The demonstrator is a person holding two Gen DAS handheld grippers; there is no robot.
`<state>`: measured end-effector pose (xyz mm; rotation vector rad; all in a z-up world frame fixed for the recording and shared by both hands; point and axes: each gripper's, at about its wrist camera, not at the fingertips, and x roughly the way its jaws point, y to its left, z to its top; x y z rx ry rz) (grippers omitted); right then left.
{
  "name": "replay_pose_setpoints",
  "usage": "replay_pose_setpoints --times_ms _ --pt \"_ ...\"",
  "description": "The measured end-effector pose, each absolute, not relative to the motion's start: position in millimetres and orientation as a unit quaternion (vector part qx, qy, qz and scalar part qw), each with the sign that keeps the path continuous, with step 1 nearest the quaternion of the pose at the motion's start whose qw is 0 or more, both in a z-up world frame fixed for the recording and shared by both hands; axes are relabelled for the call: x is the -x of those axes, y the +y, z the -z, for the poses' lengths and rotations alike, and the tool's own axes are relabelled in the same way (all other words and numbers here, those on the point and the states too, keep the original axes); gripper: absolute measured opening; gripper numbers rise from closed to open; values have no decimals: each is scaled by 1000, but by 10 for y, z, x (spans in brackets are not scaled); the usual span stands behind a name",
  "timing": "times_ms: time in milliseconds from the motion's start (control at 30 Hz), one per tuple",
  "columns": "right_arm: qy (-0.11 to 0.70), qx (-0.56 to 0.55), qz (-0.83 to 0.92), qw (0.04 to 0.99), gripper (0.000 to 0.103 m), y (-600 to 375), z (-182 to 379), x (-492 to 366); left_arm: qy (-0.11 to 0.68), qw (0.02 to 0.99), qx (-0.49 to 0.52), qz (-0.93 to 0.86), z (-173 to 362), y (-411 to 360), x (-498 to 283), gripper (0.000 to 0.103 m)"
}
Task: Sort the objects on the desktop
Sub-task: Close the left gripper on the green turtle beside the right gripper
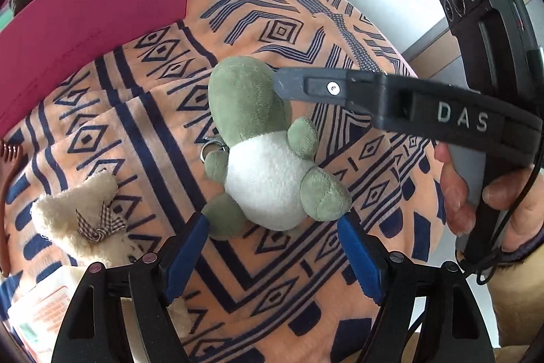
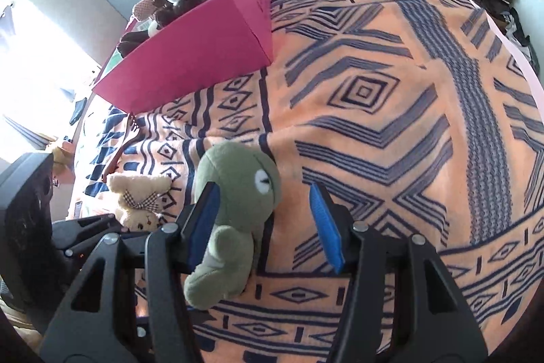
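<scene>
While both claws gape, green plush lies mid-blanket, well off edges.

You are working in bright daylight. In the right wrist view, a window at the left of the frame is blown out to white glare. Both fisheye views bend strongly toward dark rounded corners. Shadows are soft, focus mostly sharp.

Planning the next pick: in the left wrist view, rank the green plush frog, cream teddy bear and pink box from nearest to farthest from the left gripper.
From the left gripper:
1. Green plush frog, just ahead of the fingertips.
2. Cream teddy bear, off to the left.
3. Pink box, far upper left.
</scene>
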<state>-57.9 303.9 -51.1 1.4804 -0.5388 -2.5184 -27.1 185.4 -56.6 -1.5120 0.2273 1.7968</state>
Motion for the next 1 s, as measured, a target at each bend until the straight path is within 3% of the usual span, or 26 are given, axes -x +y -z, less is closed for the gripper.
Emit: replay_pose_setpoints --times_ms 167,400,567,733,1000 --pt "-184 -500 841 93 57 3044 545 673 94 355 603 -708 647 1832 325 78" --pt "-185 -505 837 103 57 3022 586 739 54 350 600 -717 568 1610 471 47" --pt "-181 -509 834 116 57 2961 592 811 35 351 598 -720 493 1456 568 45" --pt "-171 -511 832 133 57 2844 578 953 2 331 604 -725 482 1267 725 55" --pt "-175 -526 819 148 60 2717 657 1248 -18 326 608 -723 503 1209 789 57"
